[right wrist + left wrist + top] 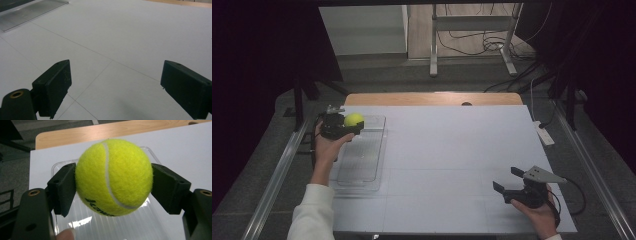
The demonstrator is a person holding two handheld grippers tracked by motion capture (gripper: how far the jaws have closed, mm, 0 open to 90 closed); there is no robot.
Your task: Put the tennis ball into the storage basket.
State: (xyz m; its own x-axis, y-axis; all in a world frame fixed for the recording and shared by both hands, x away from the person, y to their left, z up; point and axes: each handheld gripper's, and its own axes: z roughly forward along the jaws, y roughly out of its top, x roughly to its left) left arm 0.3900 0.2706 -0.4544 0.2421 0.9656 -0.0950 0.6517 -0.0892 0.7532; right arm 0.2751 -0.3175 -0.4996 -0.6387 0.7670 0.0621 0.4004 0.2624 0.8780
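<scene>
While the left gripper point(113, 185) grips the tennis ball point(114, 177), the carry over the clear tray point(362, 155) looks to be the step in hand.

With both pads pressed against the ball's sides, the left gripper holds it clear above the far end of the tray, not touching the ribbed floor; the next move, as I judge it, calls for lowering the ball inside the tray's walls before the jaws part, since a round ball let go from a height may roll or bounce out over the low rim; the right gripper point(508, 180) waits well apart from the tray, toward the near right of the white table point(452, 150), jaws spread wide with nothing between them; counted: one tennis ball, one tray, two grippers.
</scene>
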